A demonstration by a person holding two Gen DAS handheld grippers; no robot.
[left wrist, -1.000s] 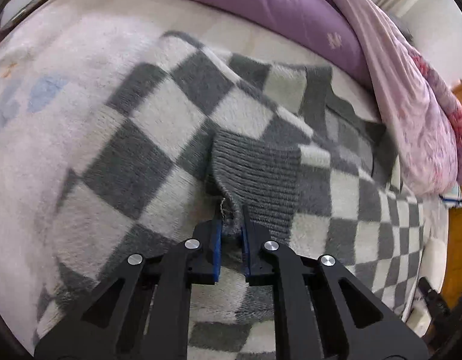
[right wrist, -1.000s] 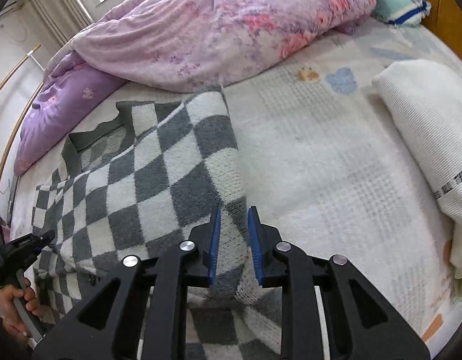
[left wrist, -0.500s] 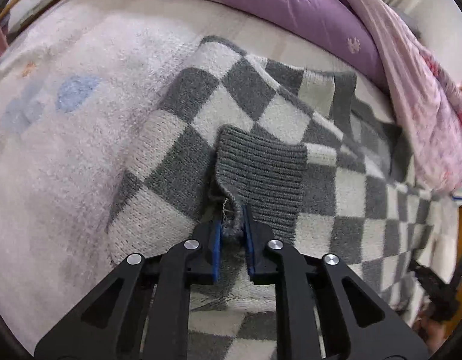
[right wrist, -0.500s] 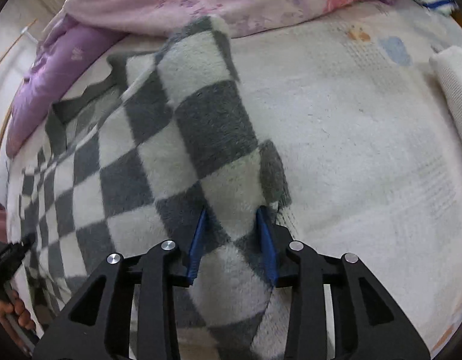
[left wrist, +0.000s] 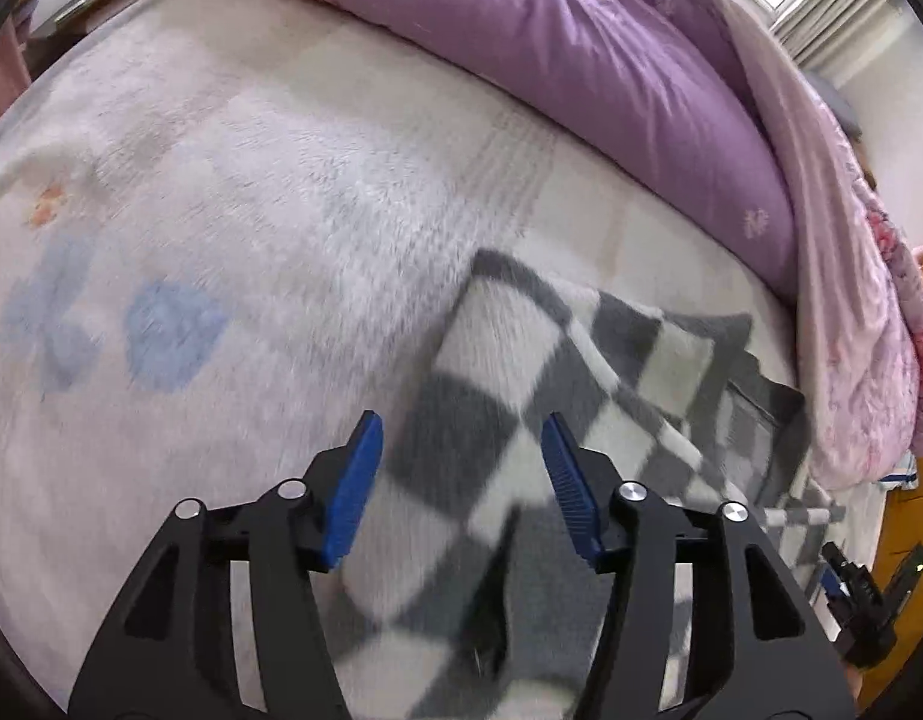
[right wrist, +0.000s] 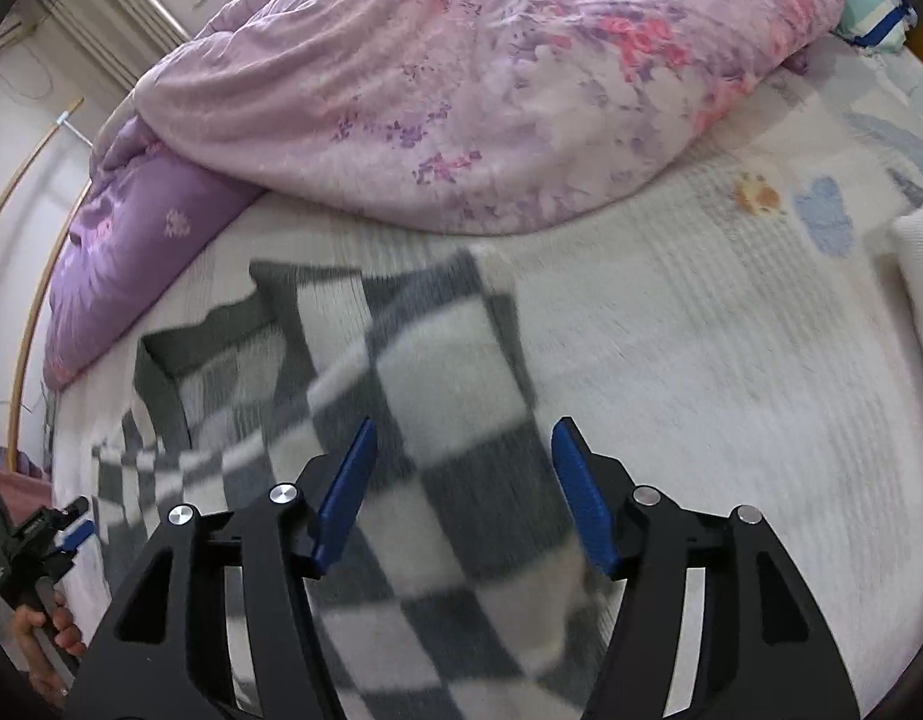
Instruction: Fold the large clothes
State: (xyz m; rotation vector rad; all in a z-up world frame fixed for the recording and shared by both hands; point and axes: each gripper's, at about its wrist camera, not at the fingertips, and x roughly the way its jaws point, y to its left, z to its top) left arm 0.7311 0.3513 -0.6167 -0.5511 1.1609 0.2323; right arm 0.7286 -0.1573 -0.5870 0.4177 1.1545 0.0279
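A grey-and-white checked knit sweater (left wrist: 491,420) lies on the bed with both sleeves folded inward over its body; it also shows in the right wrist view (right wrist: 437,432). My left gripper (left wrist: 461,438) is open, its blue pads apart above the folded left side, holding nothing. My right gripper (right wrist: 461,444) is open too, its pads spread over the folded right sleeve. The sweater's near end is hidden under the gripper bodies. Both views are motion-blurred.
A purple and pink floral duvet (right wrist: 491,90) is heaped along the far side of the bed (left wrist: 221,180). A folded white knit item (right wrist: 920,258) lies at the right edge. The other hand-held gripper (right wrist: 41,540) shows at lower left.
Both grippers have opened and let go of the sweater, the left dropping the ribbed cuff. Both have pulled back; the sleeves now lie folded over the body.
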